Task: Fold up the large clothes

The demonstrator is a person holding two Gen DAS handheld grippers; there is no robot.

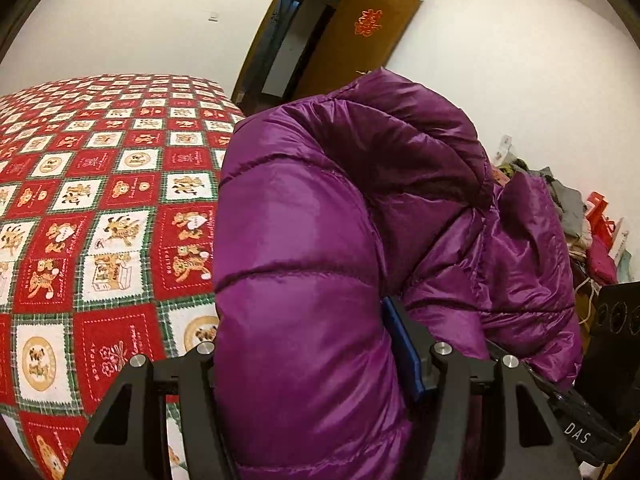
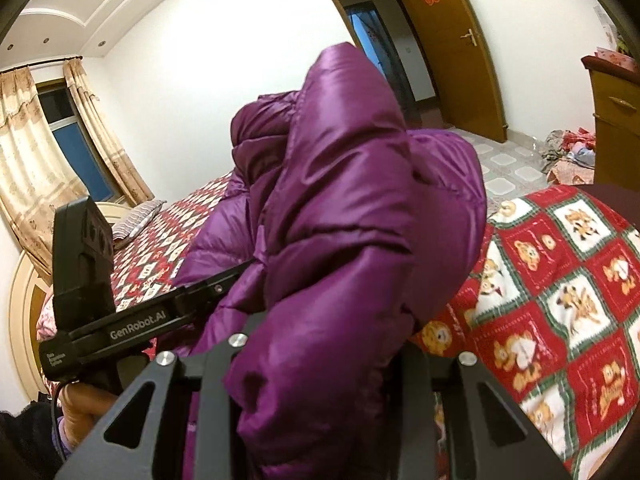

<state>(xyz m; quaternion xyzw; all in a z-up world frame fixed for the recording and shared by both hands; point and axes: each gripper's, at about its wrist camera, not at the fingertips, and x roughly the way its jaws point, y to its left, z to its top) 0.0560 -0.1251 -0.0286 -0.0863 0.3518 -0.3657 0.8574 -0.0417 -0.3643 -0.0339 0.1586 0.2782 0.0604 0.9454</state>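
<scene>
Two grippers both clamp one purple down jacket (image 1: 320,216), lifted off the bed (image 1: 100,200) and hanging above its near edge. Left gripper (image 1: 316,360): jaws part-open, wedged around a thick puffy fold of jacket, blue pad (image 1: 404,356) pressed on the right side of that fold. Right gripper (image 2: 320,364): jaws narrower, closed on another bunched fold of the same jacket.

Jacket is bunched, not flat; quilted bulk rises up and away from each gripper, so its long axis runs roughly upward from the jaws, top end toward the door (image 2: 452,40). Exact collar or hem direction cannot be told.

Bed lies under and behind the jacket, covered by a red, white and green checked bedspread with cartoon animal prints. Striped pillow (image 2: 138,216) at the bed's far end, by the cream headboard (image 2: 24,300). White walls, tiled floor (image 2: 508,156) past the jacket.

Open wooden door behind the jacket carries a red paper-cut decoration (image 1: 368,23). Curtained window (image 2: 68,140) beyond the headboard. Pile of clothes and bags (image 1: 580,220) right of the jacket in the left wrist view. Wooden cabinet (image 2: 616,120) right of the door. Person's hand (image 2: 86,404) grips the left gripper's handle, left of the jacket. Jacket blocks most of the bed's middle in both views.
</scene>
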